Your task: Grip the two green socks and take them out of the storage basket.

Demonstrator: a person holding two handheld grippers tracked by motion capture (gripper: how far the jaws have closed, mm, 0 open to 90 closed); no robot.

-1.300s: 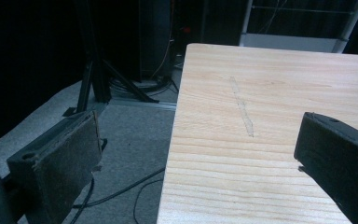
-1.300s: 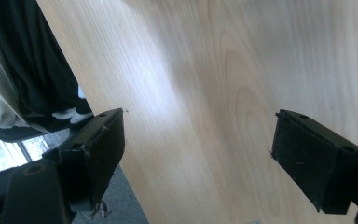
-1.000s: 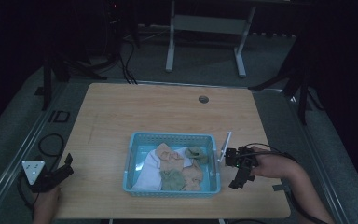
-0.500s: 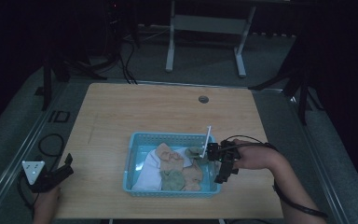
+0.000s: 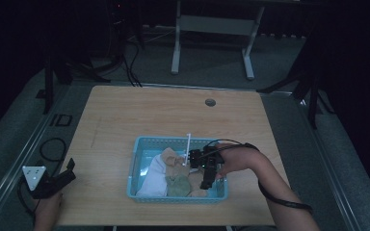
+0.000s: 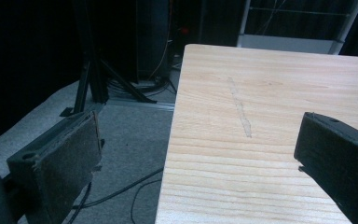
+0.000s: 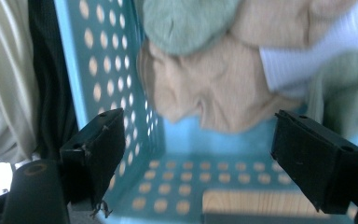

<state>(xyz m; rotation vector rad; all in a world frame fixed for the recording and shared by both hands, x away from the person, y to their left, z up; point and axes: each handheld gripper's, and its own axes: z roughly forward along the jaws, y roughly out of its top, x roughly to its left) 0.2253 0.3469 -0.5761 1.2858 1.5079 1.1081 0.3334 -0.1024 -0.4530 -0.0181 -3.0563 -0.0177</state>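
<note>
A light blue perforated basket point(image 5: 137, 166) stands on the wooden table point(image 5: 173, 115) near its front edge. In it lie a white cloth point(image 5: 151, 177), beige socks point(image 5: 172, 156) and a green sock point(image 5: 177, 186). My right gripper point(image 5: 205, 169) hangs open over the basket's right part. In the right gripper view its gripper point(image 7: 200, 149) points down at a beige sock point(image 7: 209, 88), with the basket wall point(image 7: 105, 79), a green sock point(image 7: 186, 18) and a white cloth point(image 7: 298, 60) around it. My left gripper point(image 5: 60, 180) rests open at the table's front left corner, and the left gripper point(image 6: 196, 158) holds nothing.
A round cable hole point(image 5: 210, 102) sits near the table's far edge. A pale scratch point(image 6: 240, 109) marks the wood ahead of the left gripper. Cables point(image 5: 53, 149) lie on the grey floor at the left. A white desk frame point(image 5: 212, 29) stands behind the table.
My right gripper has moved left from beside the basket's right edge to above its contents. The left gripper has stayed put.
</note>
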